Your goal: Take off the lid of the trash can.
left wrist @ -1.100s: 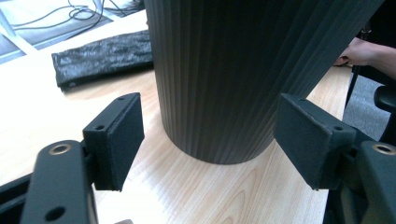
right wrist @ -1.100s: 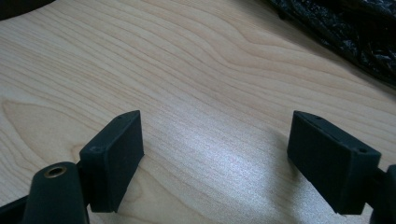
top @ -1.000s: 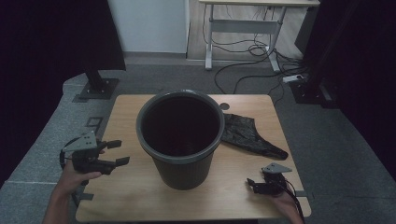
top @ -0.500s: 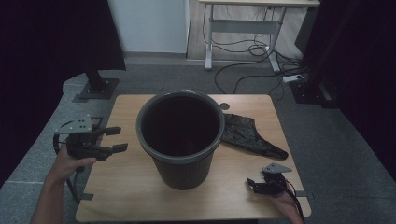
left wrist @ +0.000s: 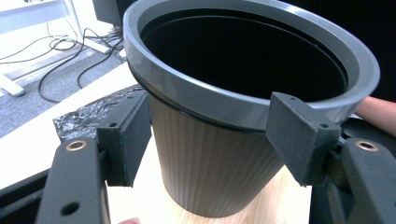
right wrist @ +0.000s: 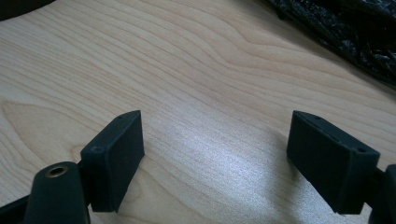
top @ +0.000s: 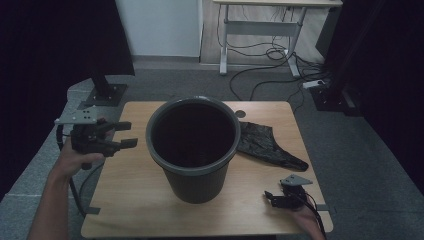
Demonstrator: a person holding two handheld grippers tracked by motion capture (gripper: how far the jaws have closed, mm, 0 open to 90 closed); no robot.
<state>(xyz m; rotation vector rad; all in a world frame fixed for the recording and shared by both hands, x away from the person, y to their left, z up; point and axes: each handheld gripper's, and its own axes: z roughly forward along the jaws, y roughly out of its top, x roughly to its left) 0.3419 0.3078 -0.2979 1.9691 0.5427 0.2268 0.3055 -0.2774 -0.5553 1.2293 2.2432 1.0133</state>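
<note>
A dark grey ribbed bin (top: 192,150) stands upright in the middle of the wooden table (top: 135,200); its inside is dark. A crumpled black plastic bag (top: 265,145) lies flat to its right. My left gripper (top: 127,135) hovers off the bin's left side, level with the rim, pointing at it. Its jaws have just been closing a little but stand open, with nothing between them. In the left gripper view the bin (left wrist: 243,93) sits just beyond the left gripper (left wrist: 210,135). My right gripper (top: 272,197) rests open near the table's front right corner, over bare wood (right wrist: 215,158).
The bag (left wrist: 88,114) peeks out behind the bin, and its edge (right wrist: 345,28) lies ahead of the right jaws. A forearm (left wrist: 378,112) shows past the bin. On the floor beyond are a desk frame (top: 260,30), cables and a stand base (top: 107,92).
My left gripper has risen from beside the bin's lower wall to rim height, still pointing at the bin. The right gripper, bin and bag have not moved.
</note>
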